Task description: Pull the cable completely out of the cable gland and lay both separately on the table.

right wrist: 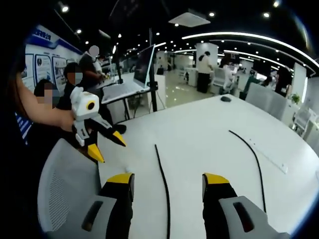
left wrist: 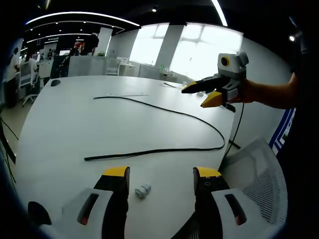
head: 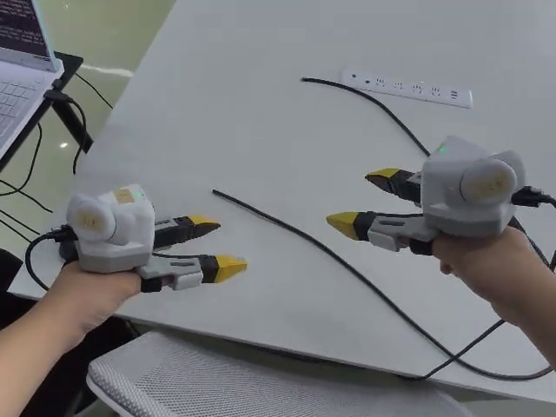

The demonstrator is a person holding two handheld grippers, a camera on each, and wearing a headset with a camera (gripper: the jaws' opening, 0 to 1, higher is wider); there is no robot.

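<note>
Left claw [head: 224, 246]: released and empty, its yellow-tipped jaws spread, held above the table's near edge at the left.
Right claw [head: 354, 198]: released too, nothing between its jaws, held above the table's near right part and pointing toward the left claw.
Cable [head: 347, 265]: black, lying bare on the table [head: 261, 130] in a long hairpin; one strand runs from mid-table to the near right edge, bends there, and the other strand runs back toward the power strip [head: 408, 87] at the far side.
Cable gland [left wrist: 143, 190]: small and pale, on the table close to the near edge; in the left gripper view it sits between the left claw's [left wrist: 162, 172] jaws, apart from the cable [left wrist: 164, 149].
Chair [head: 217, 382]: white mesh, just beyond the near edge.
</note>
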